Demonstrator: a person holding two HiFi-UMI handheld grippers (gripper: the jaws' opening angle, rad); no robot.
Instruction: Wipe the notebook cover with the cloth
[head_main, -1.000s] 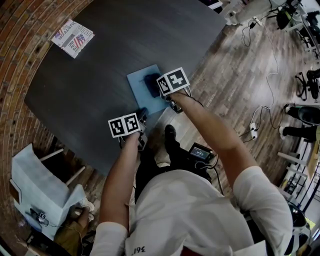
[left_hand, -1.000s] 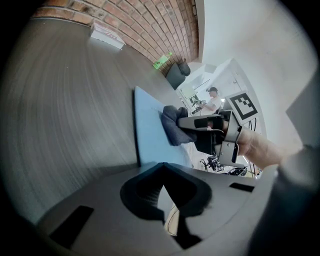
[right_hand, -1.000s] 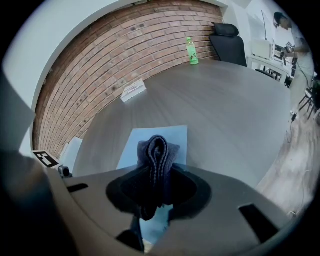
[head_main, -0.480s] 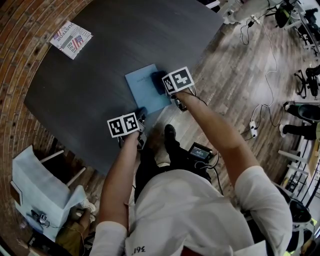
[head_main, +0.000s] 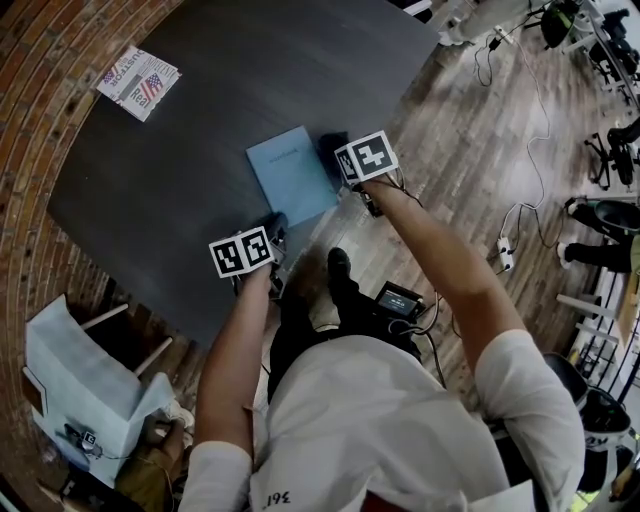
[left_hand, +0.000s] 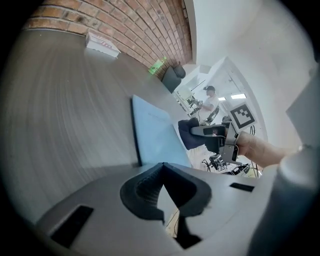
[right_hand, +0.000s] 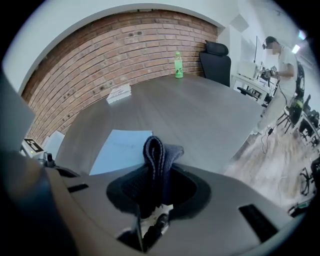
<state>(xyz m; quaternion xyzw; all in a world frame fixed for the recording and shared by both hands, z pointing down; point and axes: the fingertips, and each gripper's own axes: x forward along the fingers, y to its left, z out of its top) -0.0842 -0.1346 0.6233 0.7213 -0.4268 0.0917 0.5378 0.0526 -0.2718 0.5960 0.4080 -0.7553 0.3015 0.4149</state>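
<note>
A light blue notebook (head_main: 290, 175) lies flat on the dark table (head_main: 180, 170) near its front edge. My right gripper (head_main: 340, 156) is shut on a folded dark blue cloth (head_main: 330, 146), which sits just past the notebook's right edge over the table. In the right gripper view the cloth (right_hand: 159, 152) stands up between the jaws, with the notebook (right_hand: 120, 150) to its left. My left gripper (head_main: 277, 226) hovers at the table's near edge by the notebook's near corner, shut and holding nothing. From the left gripper view the notebook (left_hand: 155, 132) and the cloth (left_hand: 189, 134) lie ahead.
A printed pamphlet (head_main: 140, 80) lies at the table's far left. A green bottle (right_hand: 178, 65) and a black office chair (right_hand: 216, 60) stand at the far side by the brick wall. Cables run over the wooden floor (head_main: 480, 150) to the right.
My right gripper has carried the cloth from the middle of the notebook cover off its right edge. The left gripper has stayed in place.
</note>
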